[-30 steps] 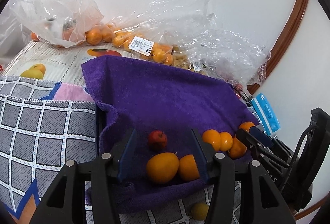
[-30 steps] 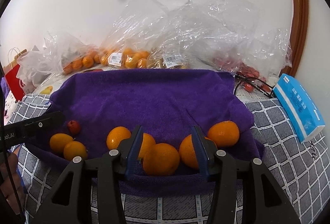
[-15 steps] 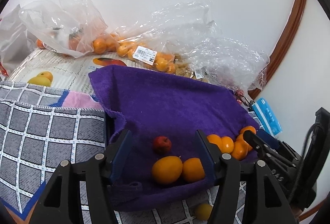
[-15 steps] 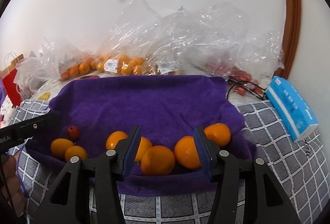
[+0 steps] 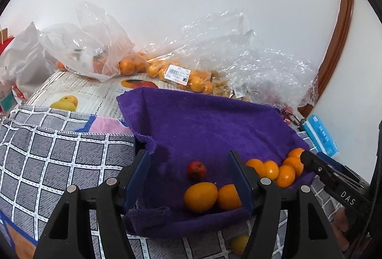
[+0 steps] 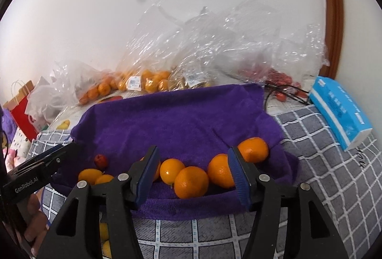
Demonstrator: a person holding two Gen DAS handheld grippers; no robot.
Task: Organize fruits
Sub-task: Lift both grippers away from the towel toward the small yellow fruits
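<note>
Both grippers have drawn back from the purple towel (image 6: 181, 120) since a second ago; the left gripper (image 5: 188, 178) hangs with fingers apart over a small red fruit (image 5: 196, 169) at its 12 o'clock; the right gripper (image 6: 192, 176), likewise apart, frames the oranges (image 6: 191, 181) along the towel's near edge.

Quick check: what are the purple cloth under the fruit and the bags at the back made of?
Purple cloth: looks like soft terry or microfibre towel, matte, with fuzzy pile and a rumpled, folded front edge. Bags: thin clear plastic film, glossy, with crinkles, glints and the fruit showing through.
</note>
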